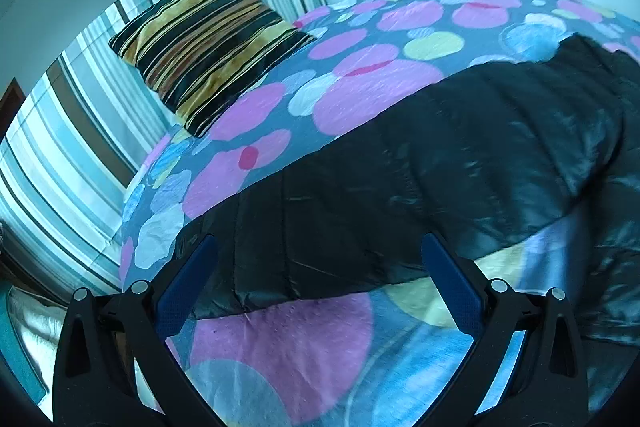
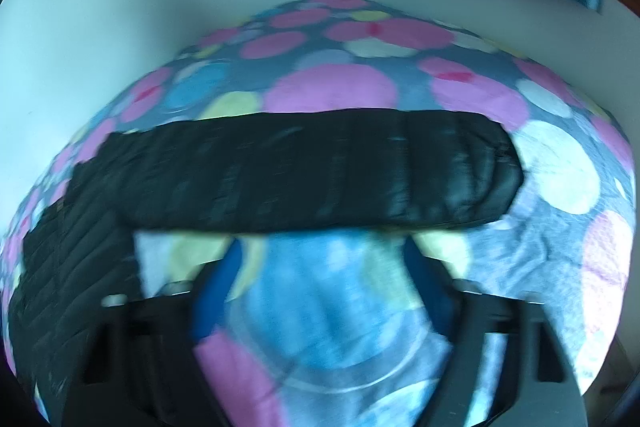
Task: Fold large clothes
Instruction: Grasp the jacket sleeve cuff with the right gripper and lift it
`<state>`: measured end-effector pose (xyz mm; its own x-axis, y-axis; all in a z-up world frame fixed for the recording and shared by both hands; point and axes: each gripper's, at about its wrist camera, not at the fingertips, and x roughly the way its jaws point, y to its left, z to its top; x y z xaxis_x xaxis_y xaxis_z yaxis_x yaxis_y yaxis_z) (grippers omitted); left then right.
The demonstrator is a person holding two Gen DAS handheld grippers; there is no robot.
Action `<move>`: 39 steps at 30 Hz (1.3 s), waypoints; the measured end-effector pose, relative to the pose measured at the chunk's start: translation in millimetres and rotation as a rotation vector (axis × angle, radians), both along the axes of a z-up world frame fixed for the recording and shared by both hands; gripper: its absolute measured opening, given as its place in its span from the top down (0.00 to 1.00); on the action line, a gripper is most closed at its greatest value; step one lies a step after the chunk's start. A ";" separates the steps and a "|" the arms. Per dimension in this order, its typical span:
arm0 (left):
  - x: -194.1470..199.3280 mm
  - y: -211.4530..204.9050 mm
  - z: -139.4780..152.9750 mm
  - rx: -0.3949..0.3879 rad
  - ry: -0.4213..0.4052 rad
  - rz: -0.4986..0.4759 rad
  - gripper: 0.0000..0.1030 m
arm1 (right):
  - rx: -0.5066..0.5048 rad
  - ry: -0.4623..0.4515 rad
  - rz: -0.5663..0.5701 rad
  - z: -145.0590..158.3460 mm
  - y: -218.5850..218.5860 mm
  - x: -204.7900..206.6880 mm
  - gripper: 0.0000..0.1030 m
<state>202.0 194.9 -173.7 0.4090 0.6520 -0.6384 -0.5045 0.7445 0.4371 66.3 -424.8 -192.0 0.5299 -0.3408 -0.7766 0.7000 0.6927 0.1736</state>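
Bed's dotted cover (image 1: 280, 339) shows between both spread, empty claws (left claw (image 1: 320, 291), right claw (image 2: 324, 287)), so closing short of the slick black jacket (image 1: 400, 163) likely pinches bedding instead.

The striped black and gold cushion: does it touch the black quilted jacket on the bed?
Apart. The left wrist view shows the striped cushion separated from the black quilted jacket by a band of dotted bedspread.

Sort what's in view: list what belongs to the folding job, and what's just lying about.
Job:
- black quilted jacket
- left gripper, jaws apart, empty
- right gripper, jaws apart, empty
- spotted bedcover, the work surface

Lying about:
- striped cushion
- striped pillows
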 end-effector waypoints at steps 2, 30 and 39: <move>-0.3 5.7 -6.3 -0.009 0.002 0.018 0.02 | 0.045 -0.004 -0.034 -6.2 -14.7 -7.7 0.38; 13.5 36.5 -45.0 -0.169 -0.005 0.046 0.02 | 0.262 -0.241 -0.385 -49.8 -96.2 -18.6 0.40; 12.6 37.4 -46.1 -0.169 -0.004 0.047 0.02 | 0.349 -0.322 -0.408 -53.1 -99.0 -17.4 0.44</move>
<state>214.5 232.4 -219.8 0.3835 0.5536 -0.7392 -0.5420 0.7830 0.3052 48.9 -523.7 -245.1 0.6363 -0.3204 -0.7018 0.7713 0.2453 0.5873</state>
